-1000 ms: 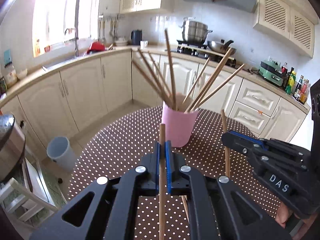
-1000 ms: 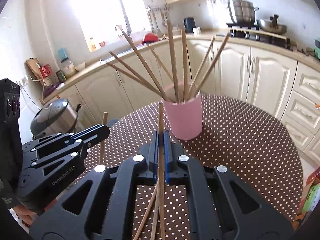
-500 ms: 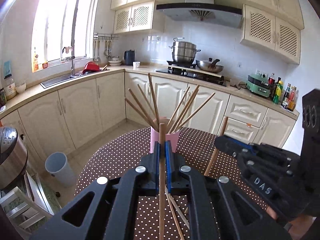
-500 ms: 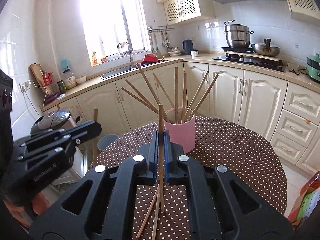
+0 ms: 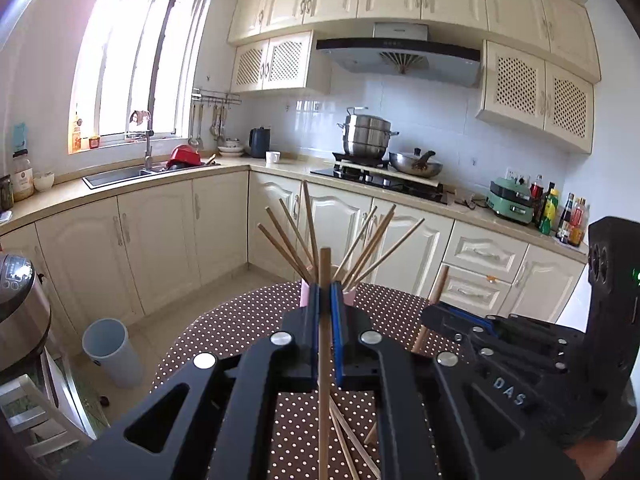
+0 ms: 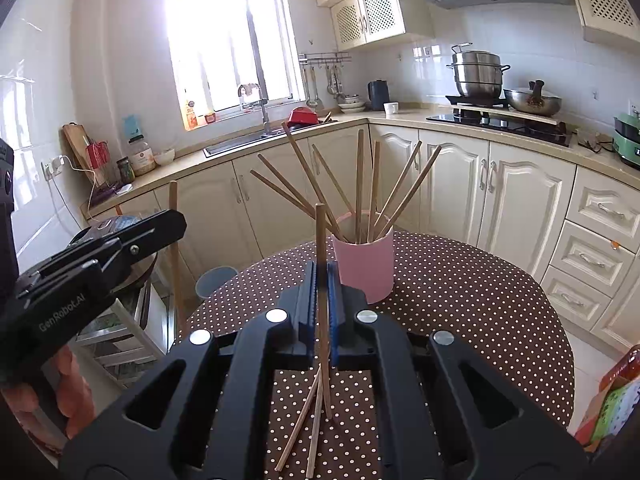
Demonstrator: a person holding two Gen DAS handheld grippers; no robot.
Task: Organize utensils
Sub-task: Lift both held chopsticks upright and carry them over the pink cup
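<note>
Both grippers are clamped on one chopstick each: left gripper [image 5: 325, 306] pinches its chopstick [image 5: 325, 264] upright, right gripper [image 6: 321, 286] same w/ its own stick [image 6: 320, 232]; pink cup [image 6: 364, 264] sits on the dotted worktop [image 6: 460, 292] just ahead, a few loose sticks [image 6: 308, 416] below; they're light, stiff, slick wood, so prob grip mid-shaft, else they swivel.

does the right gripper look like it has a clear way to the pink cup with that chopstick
Probably yes. The right gripper is shut on a chopstick, and the pink cup stands just ahead on the table, nothing between. The fanned chopsticks in the cup may crowd the opening.
</note>
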